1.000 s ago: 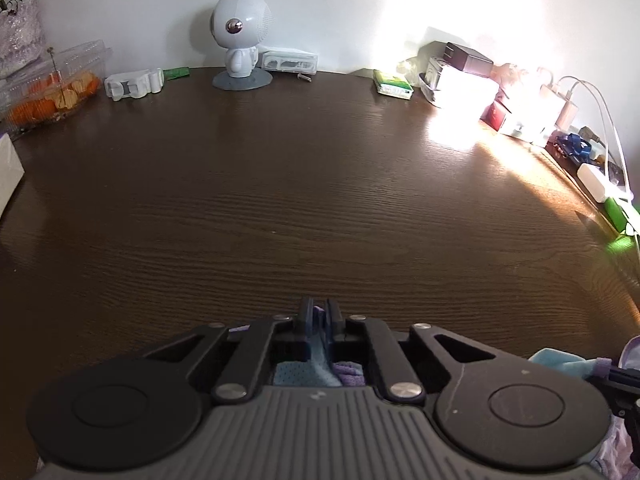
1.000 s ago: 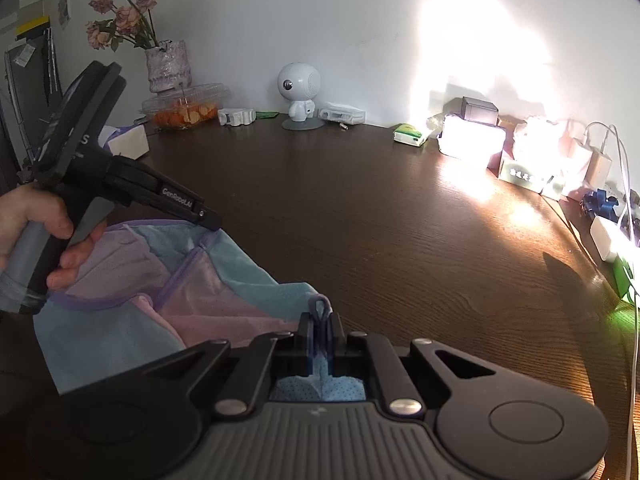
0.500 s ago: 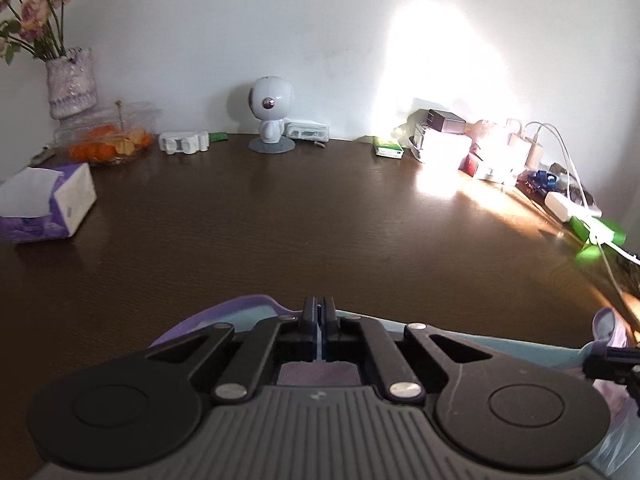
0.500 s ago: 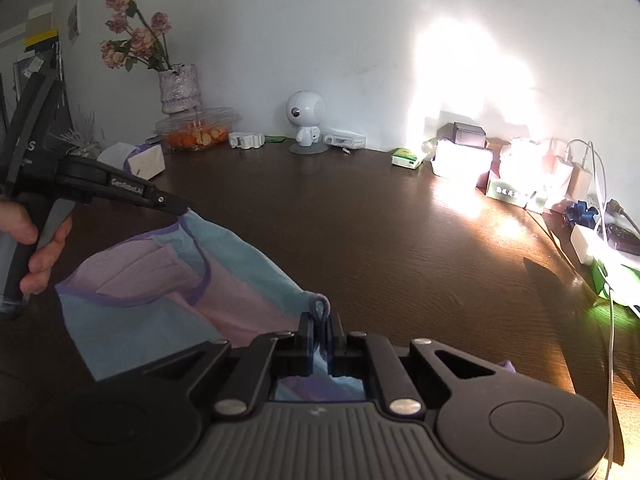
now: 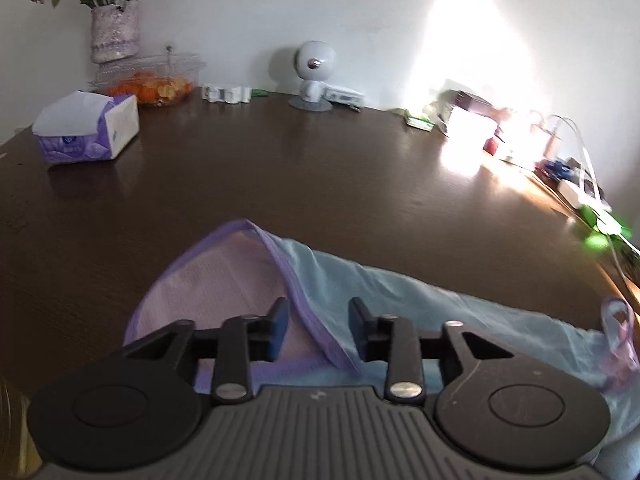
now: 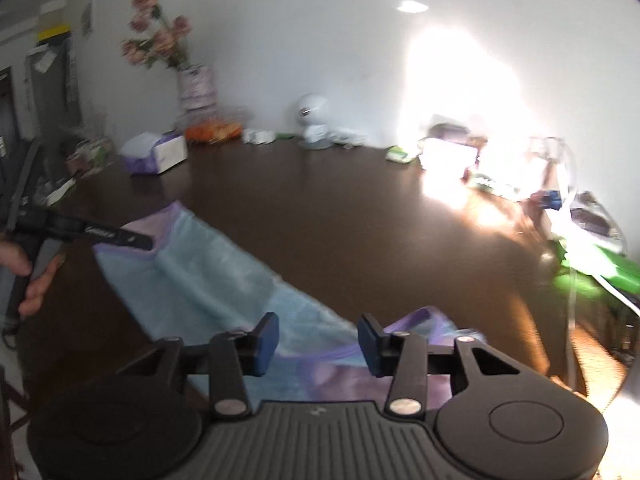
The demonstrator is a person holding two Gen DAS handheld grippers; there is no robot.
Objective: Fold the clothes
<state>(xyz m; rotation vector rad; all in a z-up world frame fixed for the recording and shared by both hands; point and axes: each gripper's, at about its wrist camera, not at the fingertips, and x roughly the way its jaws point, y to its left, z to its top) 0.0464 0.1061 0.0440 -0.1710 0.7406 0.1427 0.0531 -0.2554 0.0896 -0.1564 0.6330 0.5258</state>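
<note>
A light blue and pink garment with purple trim lies spread on the dark wooden table. My left gripper hovers over its near left part. Its jaws are opening, and the purple hem runs through the gap with neither pad pressing on it. In the right wrist view the garment stretches from the left gripper, held by a hand, across to my right gripper. The right jaws are opening too, with cloth below them but nothing pinched.
A tissue box, a vase of flowers and a clear container of orange fruit stand at the back left. A white round-headed figure is at the back. Boxes, chargers and cables crowd the sunlit right edge.
Both grippers were shut on the garment's trim and carried it across the table. Now both sets of jaws have spread and the cloth has dropped flat onto the table.
</note>
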